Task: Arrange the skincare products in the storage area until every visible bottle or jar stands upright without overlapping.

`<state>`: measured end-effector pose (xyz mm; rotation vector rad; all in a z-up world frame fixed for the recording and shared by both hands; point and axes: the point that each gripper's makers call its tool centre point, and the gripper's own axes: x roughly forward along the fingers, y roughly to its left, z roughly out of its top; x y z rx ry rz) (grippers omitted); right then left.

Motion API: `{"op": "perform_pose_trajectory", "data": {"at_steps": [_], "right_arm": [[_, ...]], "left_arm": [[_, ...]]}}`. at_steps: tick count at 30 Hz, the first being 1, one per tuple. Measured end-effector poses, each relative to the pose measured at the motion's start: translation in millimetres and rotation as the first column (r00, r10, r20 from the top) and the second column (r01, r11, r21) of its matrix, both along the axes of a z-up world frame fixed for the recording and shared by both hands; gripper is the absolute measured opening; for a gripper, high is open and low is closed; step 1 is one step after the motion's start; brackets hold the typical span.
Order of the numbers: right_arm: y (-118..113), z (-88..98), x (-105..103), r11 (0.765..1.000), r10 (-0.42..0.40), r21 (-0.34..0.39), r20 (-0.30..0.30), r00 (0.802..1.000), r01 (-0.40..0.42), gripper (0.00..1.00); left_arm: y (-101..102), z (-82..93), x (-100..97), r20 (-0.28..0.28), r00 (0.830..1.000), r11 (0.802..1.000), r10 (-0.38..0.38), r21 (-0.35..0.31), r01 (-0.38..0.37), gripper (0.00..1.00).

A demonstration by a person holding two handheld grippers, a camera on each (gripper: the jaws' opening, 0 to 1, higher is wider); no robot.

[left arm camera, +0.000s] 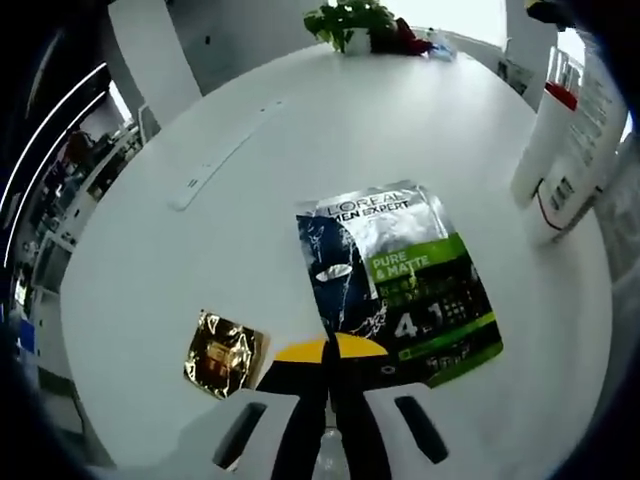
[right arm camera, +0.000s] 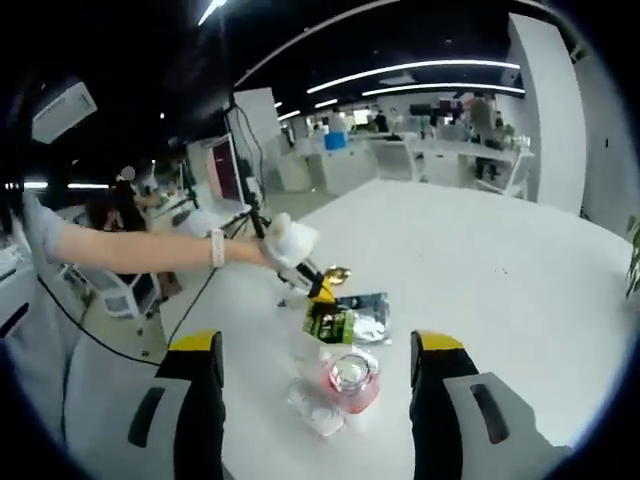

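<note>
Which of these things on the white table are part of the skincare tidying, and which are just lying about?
Part of the job: sachet, gold packet, clear bottle, white bottle.

Lying about: potted plant, white strip, the office desks behind.

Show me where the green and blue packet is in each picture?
Left gripper view: the packet lies flat in the middle, just above the jaws.
Right gripper view: the packet is near the middle, just beyond the pink bottle.
Shared landmark: the white table under it.

White table; sachet; gold packet
</note>
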<state>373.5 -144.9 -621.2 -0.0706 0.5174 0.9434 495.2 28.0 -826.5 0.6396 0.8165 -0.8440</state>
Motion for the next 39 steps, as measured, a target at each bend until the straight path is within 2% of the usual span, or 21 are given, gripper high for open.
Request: {"op": "perform_pose_trajectory", "data": {"at_steps": [4, 11, 12, 13, 15, 17, 18, 20, 23, 26, 28, 29, 33, 36, 38, 39], "right_arm": [[4.0, -1.2, 26.4, 1.0, 0.003, 0.013, -0.032, 0.999, -0.003, 0.71], [6.7, -5.2, 65.4, 0.998, 0.001, 0.068, -0.088, 0.996, 0.005, 0.62], [3.0, -7.8, 83.7, 0.996, -0.01, 0.09, -0.125, 0.992, 0.022, 0.6], [1.4, -10.3, 91.7, 0.996, -0.011, 0.091, -0.132, 0.991, 0.023, 0.58], [2.4, -21.5, 101.5, 0.995, -0.003, 0.094, -0.173, 0.985, 0.019, 0.55], [9.2, -35.1, 99.6, 0.994, 0.024, 0.109, -0.226, 0.974, 0.001, 0.51], [9.3, -45.8, 103.6, 0.995, 0.006, 0.102, -0.264, 0.965, 0.022, 0.51], [10.8, -60.2, 107.0, 0.997, 0.013, 0.081, -0.283, 0.959, 0.011, 0.5], [14.9, -84.3, 105.4, 0.997, -0.002, 0.074, -0.347, 0.938, 0.029, 0.46], [23.9, -105.5, 101.4, 0.991, -0.004, 0.121, -0.433, 0.901, 0.063, 0.42], [24.5, -117.5, 102.6, 0.989, -0.012, 0.125, -0.467, 0.884, 0.079, 0.43], [24.2, -122.5, 103.9, 0.989, -0.012, 0.123, -0.468, 0.884, 0.079, 0.43], [25.2, -142.0, 109.2, 0.97, -0.037, 0.177, -0.567, 0.823, 0.165, 0.41], [26.4, -154.8, 111.4, 0.958, -0.047, 0.198, -0.609, 0.791, 0.209, 0.41], [28.9, -161.6, 110.7, 0.955, -0.041, 0.206, -0.62, 0.783, 0.214, 0.42], [34.4, -163.2, 106.2, 0.946, -0.016, 0.234, -0.654, 0.756, 0.222, 0.42]], "left_arm": [[-3.5, 1.1, -5.6, -0.001, 1.0, 1.0, 0.006, 0.009, -0.006, 0.0], [2.0, -2.0, 3.1, -0.002, 1.0, 1.0, 0.025, -0.007, -0.025, 0.0], [3.4, -2.4, 4.2, -0.001, 1.0, 1.0, 0.026, -0.01, -0.026, 0.0], [1.5, -2.9, 4.8, -0.001, 1.0, 1.0, 0.025, -0.013, -0.025, 0.0], [-1.3, -4.1, 7.1, -0.003, 0.999, 0.999, 0.035, -0.019, -0.035, 0.0], [-2.1, -4.8, 8.7, 0.001, 0.999, 0.999, 0.037, -0.017, -0.037, 0.0], [-1.6, -5.0, 9.0, 0.005, 0.999, 0.999, 0.038, -0.015, -0.038, 0.0], [0.5, -5.9, 11.1, 0.01, 0.999, 0.999, 0.044, -0.016, -0.044, 0.0], [0.5, -5.2, 12.4, 0.011, 0.999, 0.999, 0.042, -0.014, -0.042, 0.0], [1.4, -5.4, 12.2, 0.007, 0.999, 0.998, 0.052, -0.021, -0.052, 0.0], [1.4, -5.4, 11.9, 0.012, 0.998, 0.998, 0.054, -0.023, -0.053, 0.0], [1.1, -5.3, 12.3, 0.015, 0.998, 0.998, 0.054, -0.023, -0.053, 0.0], [2.2, -5.5, 14.8, 0.02, 0.998, 0.998, 0.052, -0.022, -0.052, 0.0], [0.4, -5.6, 15.4, 0.001, 0.998, 0.997, 0.063, -0.043, -0.063, 0.0], [1.2, -5.7, 13.3, -0.005, 0.997, 0.995, 0.077, -0.06, -0.077, 0.0], [1.0, -5.9, 12.9, -0.004, 0.997, 0.995, 0.078, -0.061, -0.078, 0.0]]}}
